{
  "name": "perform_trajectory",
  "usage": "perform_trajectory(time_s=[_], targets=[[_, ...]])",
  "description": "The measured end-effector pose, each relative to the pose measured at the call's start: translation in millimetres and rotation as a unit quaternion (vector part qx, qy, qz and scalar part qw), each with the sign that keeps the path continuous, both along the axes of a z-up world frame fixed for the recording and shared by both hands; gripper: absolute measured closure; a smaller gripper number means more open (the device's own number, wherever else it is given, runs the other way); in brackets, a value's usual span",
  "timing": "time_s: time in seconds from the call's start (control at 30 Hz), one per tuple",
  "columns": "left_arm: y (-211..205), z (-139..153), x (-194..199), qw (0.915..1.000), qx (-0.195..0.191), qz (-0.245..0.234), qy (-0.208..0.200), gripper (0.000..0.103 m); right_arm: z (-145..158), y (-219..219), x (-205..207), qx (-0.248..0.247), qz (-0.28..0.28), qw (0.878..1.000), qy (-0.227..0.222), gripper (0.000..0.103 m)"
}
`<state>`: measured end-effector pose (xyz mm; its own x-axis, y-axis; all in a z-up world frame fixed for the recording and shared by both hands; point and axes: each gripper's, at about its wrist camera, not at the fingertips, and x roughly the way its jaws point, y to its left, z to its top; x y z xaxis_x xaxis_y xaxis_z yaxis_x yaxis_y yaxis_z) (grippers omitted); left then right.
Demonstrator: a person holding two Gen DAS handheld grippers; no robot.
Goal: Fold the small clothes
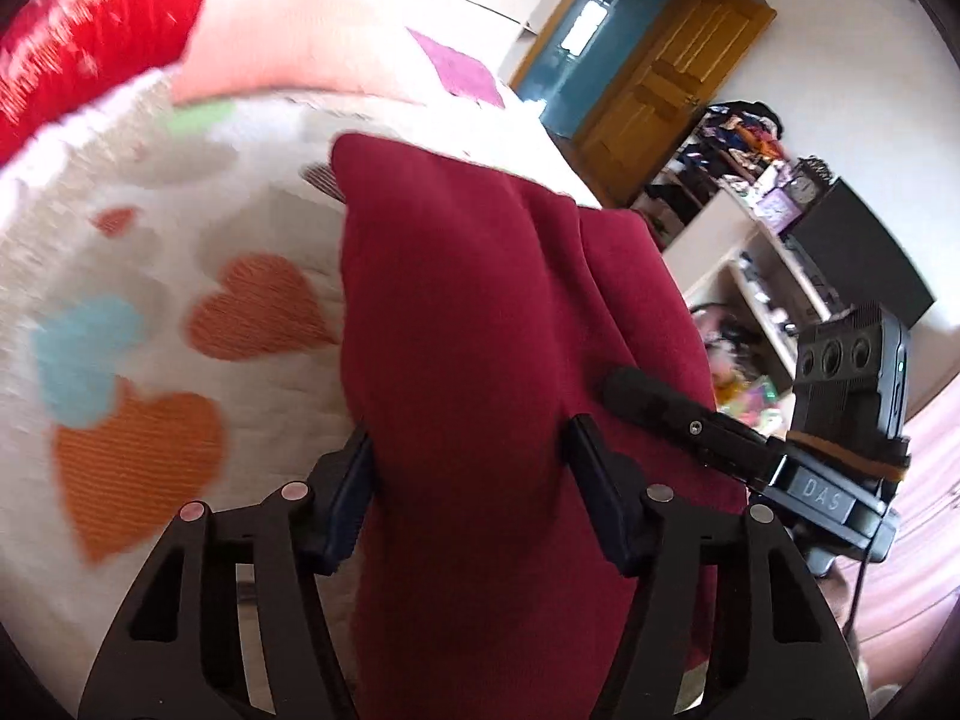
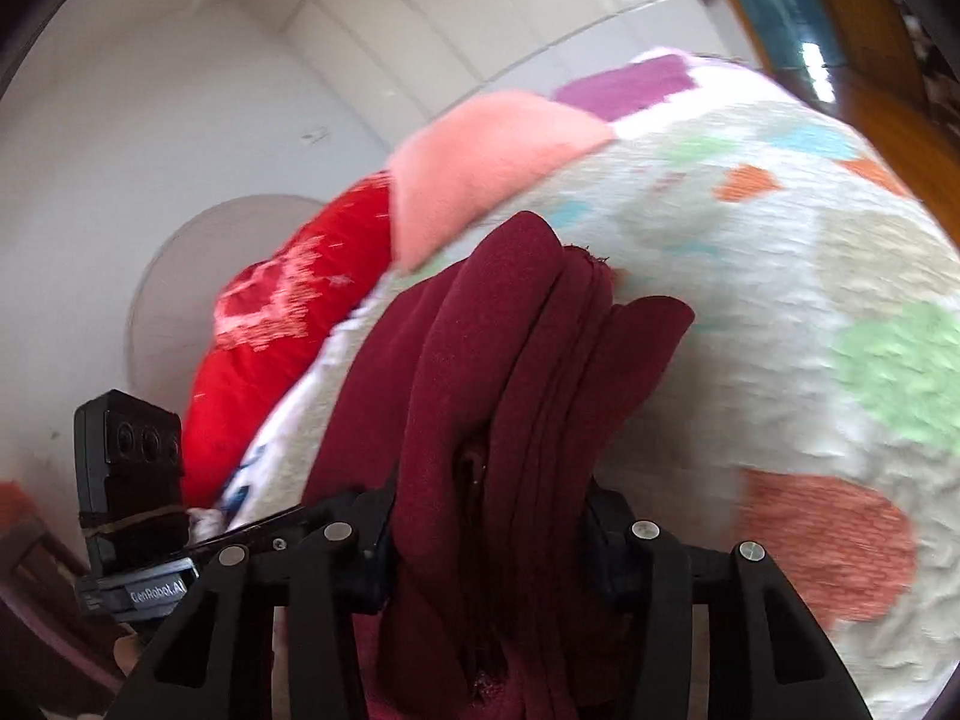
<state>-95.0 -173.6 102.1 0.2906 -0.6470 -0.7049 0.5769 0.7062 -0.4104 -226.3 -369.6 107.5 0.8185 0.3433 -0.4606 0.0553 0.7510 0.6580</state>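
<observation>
A dark red garment (image 1: 468, 312) hangs bunched between both grippers above a white bedspread with coloured hearts (image 1: 180, 276). My left gripper (image 1: 471, 456) is shut on the garment, its fingers pressed against a thick fold. The right gripper shows in the left wrist view (image 1: 708, 426) beside the cloth. In the right wrist view my right gripper (image 2: 489, 504) is shut on several gathered folds of the garment (image 2: 510, 360). The left gripper's camera block (image 2: 129, 462) shows at lower left. The garment's lower part is hidden behind the fingers.
A red pillow (image 1: 84, 48) and a pink cloth (image 1: 282, 42) lie at the bed's far side. Shelves full of clutter (image 1: 756, 192), a dark box (image 1: 858, 240) and a wooden door (image 1: 654, 90) stand beyond the bed. A white wall (image 2: 150, 90) is behind.
</observation>
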Motion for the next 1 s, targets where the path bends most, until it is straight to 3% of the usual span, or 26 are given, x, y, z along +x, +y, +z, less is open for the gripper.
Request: perform_trajectory(time_s=[0.1, 0.17, 0.23, 0.33, 0.47, 0.53, 0.6, 0.67, 0.73, 0.8, 1.0], targets=[[24.4, 4.8, 8.5, 0.9992, 0.017, 0.032, -0.018, 0.041, 7.1, 23.8, 19.8, 0.02, 0.032, 0.999, -0.018, 0.057], [36.5, -3.7, 19.6, 0.9983, 0.03, 0.051, -0.004, 0.041, 2.6, 38.8, 34.6, 0.018, 0.032, 0.999, -0.014, 0.057], [43.1, -13.7, 27.0, 0.997, 0.037, 0.067, 0.004, 0.041, -12.2, 42.1, 46.7, 0.021, 0.013, 1.0, 0.019, 0.048], [45.9, -22.0, 27.0, 0.9959, 0.046, 0.077, 0.0, 0.038, -23.3, 33.8, 48.2, -0.008, -0.028, 0.996, 0.081, 0.047], [33.4, -24.4, 22.3, 0.9945, 0.055, 0.086, -0.025, 0.035, 12.4, 30.1, 24.5, -0.059, -0.019, 0.998, 0.026, 0.047], [29.4, -29.2, 21.4, 0.9944, 0.055, 0.087, -0.022, 0.035, 32.6, 46.8, 24.0, -0.117, 0.024, 0.993, -0.003, 0.052], [31.1, -28.9, 24.4, 0.9941, 0.056, 0.091, -0.02, 0.035, 40.3, 71.5, 29.3, -0.17, 0.074, 0.983, -0.007, 0.057], [33.1, -27.0, 22.7, 0.9935, 0.056, 0.097, -0.024, 0.035, 27.8, 86.6, 39.4, -0.213, 0.092, 0.973, 0.022, 0.06], [32.5, -25.1, 20.9, 0.9932, 0.058, 0.098, -0.025, 0.035, 4.8, 91.8, 47.3, -0.227, 0.096, 0.968, 0.056, 0.062], [30.3, -21.7, 16.6, 0.9918, 0.072, 0.099, -0.039, 0.035, -9.4, 87.7, 40.7, -0.22, 0.089, 0.97, 0.053, 0.062], [36.1, -8.6, 0.2, 0.9856, 0.09, 0.118, -0.081, 0.035, 16.9, 89.8, 23.0, -0.227, 0.065, 0.971, 0.042, 0.06]])
